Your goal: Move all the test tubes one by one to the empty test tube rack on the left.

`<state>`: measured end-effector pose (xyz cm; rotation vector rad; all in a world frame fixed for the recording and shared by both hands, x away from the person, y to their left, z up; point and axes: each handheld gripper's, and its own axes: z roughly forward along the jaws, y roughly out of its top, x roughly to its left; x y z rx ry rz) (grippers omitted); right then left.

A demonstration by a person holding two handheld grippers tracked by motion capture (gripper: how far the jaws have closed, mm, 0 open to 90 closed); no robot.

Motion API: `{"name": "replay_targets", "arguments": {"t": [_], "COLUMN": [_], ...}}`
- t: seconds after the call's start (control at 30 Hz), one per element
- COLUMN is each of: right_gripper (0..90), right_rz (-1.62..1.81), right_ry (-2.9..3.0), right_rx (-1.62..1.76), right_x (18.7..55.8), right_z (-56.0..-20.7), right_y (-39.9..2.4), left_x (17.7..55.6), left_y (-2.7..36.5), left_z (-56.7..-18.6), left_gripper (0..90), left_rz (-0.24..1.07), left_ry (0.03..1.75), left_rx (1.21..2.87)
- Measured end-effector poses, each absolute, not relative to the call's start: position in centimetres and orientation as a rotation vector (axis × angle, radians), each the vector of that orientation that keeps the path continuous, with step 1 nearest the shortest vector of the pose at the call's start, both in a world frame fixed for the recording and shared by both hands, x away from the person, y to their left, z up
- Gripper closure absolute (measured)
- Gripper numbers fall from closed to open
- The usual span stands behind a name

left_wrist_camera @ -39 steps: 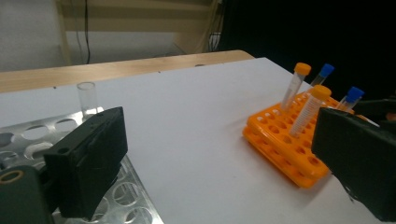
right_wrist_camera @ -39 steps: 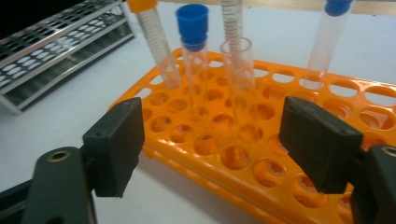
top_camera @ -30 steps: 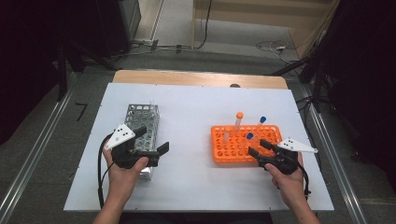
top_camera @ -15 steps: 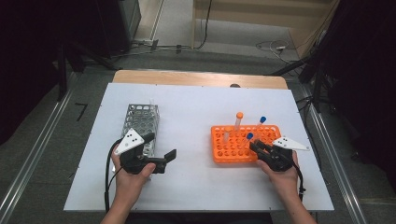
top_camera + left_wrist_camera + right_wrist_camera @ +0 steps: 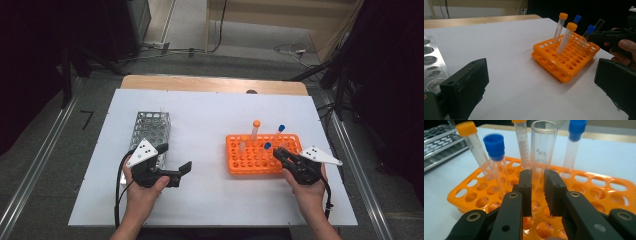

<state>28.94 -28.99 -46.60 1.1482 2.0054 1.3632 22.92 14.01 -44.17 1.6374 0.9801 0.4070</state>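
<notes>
Right gripper view: the uncapped glass tube [image 5: 541, 157] stands in the orange rack [image 5: 599, 187] at the table's right, and the right gripper [image 5: 537, 192] has just closed its jaws onto it, so lifting looks next. The left gripper [image 5: 175, 162], jaws apart, has swung from the metal rack [image 5: 150, 127] toward the middle.

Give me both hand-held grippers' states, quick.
Left hand-held gripper: open, holding nothing.
Right hand-held gripper: just closed on the uncapped glass tube standing in the orange rack.
</notes>
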Motion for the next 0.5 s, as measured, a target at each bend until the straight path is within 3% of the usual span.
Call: {"name": "replay_targets", "arguments": {"t": [0.5], "right_gripper": [73.7], "right_rz": [1.449], "right_ry": [2.069], "right_rx": [1.105], "right_x": [26.1], "right_z": [-45.0], "right_y": [-28.8], "left_x": [22.7], "left_y": [13.1], "left_z": [-44.1], "left_gripper": [0.0], "left_rz": [0.395], "left_ry": [0.960], "left_rx": [1.649]}}
